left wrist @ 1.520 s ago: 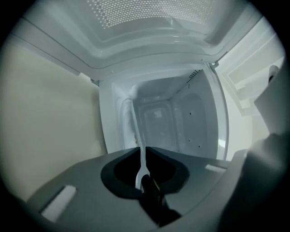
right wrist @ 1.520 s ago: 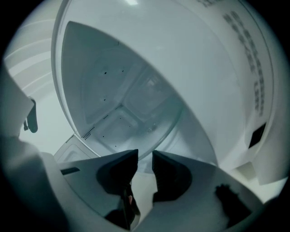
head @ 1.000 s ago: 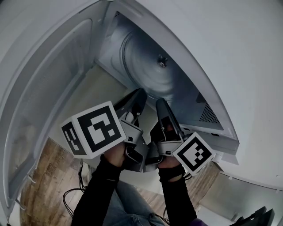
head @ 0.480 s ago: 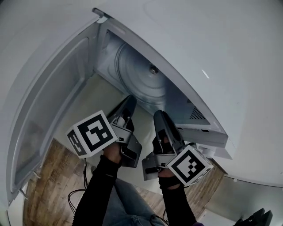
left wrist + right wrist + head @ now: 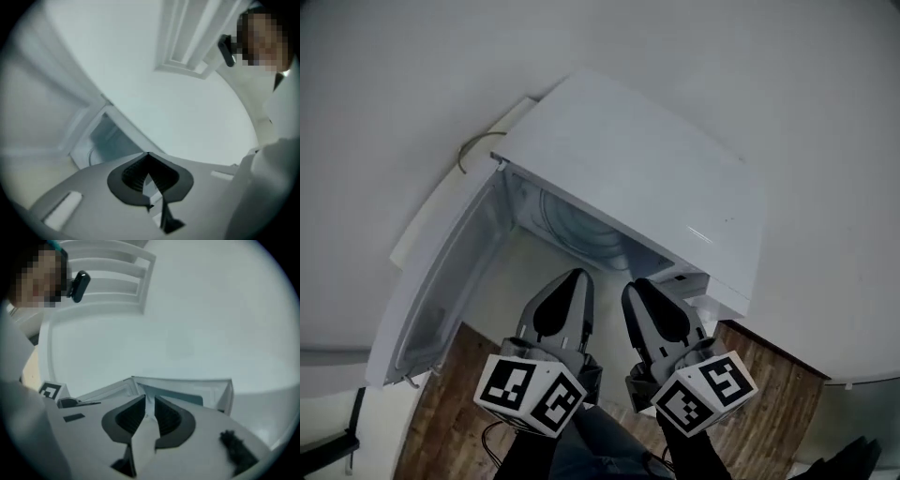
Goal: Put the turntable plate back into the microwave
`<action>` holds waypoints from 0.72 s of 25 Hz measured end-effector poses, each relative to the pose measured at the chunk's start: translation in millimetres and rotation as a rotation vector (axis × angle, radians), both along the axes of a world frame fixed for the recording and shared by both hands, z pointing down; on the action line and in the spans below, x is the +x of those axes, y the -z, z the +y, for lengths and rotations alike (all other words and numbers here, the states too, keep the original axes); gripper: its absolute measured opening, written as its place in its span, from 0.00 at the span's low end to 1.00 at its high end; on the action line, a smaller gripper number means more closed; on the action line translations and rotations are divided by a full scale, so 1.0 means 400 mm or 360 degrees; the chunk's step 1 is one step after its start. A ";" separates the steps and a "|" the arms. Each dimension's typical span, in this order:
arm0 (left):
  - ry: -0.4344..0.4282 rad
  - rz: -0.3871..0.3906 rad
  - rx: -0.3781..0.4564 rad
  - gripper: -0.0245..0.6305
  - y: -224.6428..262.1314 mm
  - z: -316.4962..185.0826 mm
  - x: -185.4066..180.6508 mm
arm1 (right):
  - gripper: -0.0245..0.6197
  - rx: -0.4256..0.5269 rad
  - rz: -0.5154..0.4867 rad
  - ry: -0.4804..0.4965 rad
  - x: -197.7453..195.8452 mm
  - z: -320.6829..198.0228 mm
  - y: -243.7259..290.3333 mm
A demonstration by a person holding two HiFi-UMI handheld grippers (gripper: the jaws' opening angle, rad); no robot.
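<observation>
The white microwave (image 5: 628,169) stands below me with its door (image 5: 441,281) swung open to the left. The glass turntable plate (image 5: 581,230) lies flat inside the cavity, partly hidden under the roof. My left gripper (image 5: 567,279) hovers in front of the opening, shut and empty; in the left gripper view its jaws (image 5: 148,154) meet at the tips. Beside it my right gripper (image 5: 639,286) also hangs clear of the microwave. Its jaws (image 5: 146,399) are closing to a narrow gap with nothing between them. Neither gripper touches the plate.
The microwave rests on a pale surface (image 5: 525,272) against a white wall. A thin cable (image 5: 473,150) loops behind its top left corner. Wooden floor (image 5: 769,375) shows below on both sides. A person stands off to the side in both gripper views.
Both grippers have drawn back out of the cavity mouth and risen. My view has lifted, so the microwave now shows from above. The left jaws have shut and the right jaws have narrowed.
</observation>
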State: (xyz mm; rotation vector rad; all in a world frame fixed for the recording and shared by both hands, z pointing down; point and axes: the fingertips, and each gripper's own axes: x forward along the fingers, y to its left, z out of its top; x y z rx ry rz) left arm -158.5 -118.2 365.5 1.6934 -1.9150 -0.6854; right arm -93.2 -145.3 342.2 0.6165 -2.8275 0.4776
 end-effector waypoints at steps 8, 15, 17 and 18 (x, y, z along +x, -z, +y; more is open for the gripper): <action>0.0134 -0.0875 0.0086 0.04 0.318 0.080 0.149 | 0.13 0.0636 -0.0192 0.0074 0.084 0.083 0.322; 0.0100 -0.1047 0.0278 0.04 0.467 0.071 0.241 | 0.05 0.1043 -0.0264 0.0001 0.155 0.125 0.481; 0.0078 -0.1069 0.0298 0.05 0.492 0.069 0.260 | 0.05 0.1106 -0.0283 -0.0003 0.174 0.132 0.505; 0.0074 -0.1085 0.0324 0.04 0.504 0.069 0.265 | 0.05 0.1119 -0.0298 -0.0008 0.181 0.133 0.515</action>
